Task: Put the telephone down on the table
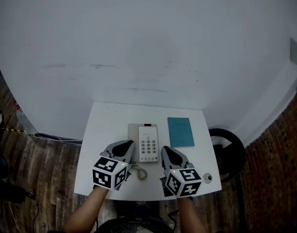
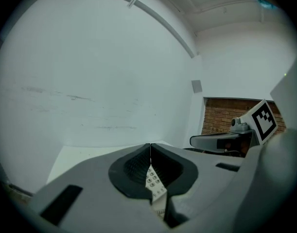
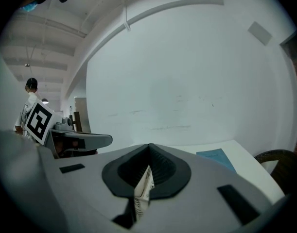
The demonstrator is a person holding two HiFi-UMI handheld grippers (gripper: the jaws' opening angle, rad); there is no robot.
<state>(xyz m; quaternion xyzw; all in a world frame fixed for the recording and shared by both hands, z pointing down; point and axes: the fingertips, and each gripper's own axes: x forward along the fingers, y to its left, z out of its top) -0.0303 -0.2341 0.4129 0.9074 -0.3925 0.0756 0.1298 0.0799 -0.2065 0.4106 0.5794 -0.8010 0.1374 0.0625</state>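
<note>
Telephone [image 1: 148, 142] lies flat on the white table [image 1: 104, 130], keypad up, about mid-table. Its long axis runs 12 to 6 in the head view. A blue booklet [image 1: 180, 131] lies just beside it at 3 o'clock, apart from it. A coiled cord [image 1: 141, 173] trails off its 6 o'clock end.

Key relation: the phone sits between the two tools. From the left gripper [image 1: 129, 146] it is at about 1 o'clock, and from the right gripper [image 1: 165, 152] at about 11 o'clock. Both tips flank its lower half and neither is clearly nearer. Any re-grip would be from the two long sides.

Both jaw pairs are pressed together, tip to tip, in their own views. Each view shows only a sliver of the phone through the slot behind the closed tips, with nothing pinched between the pads. Judgement: the phone looks released and already down, so the task is likely done or nearly so.

Poor visibility:
- The left gripper covers the phone's lower-left edge in the head view, so the handset side can't be checked.
- From above it's hard to say whether either tool sits clear above the phone or touches its edge; probably clear.
- The table's near edge is hidden under the marker cubes.
</note>
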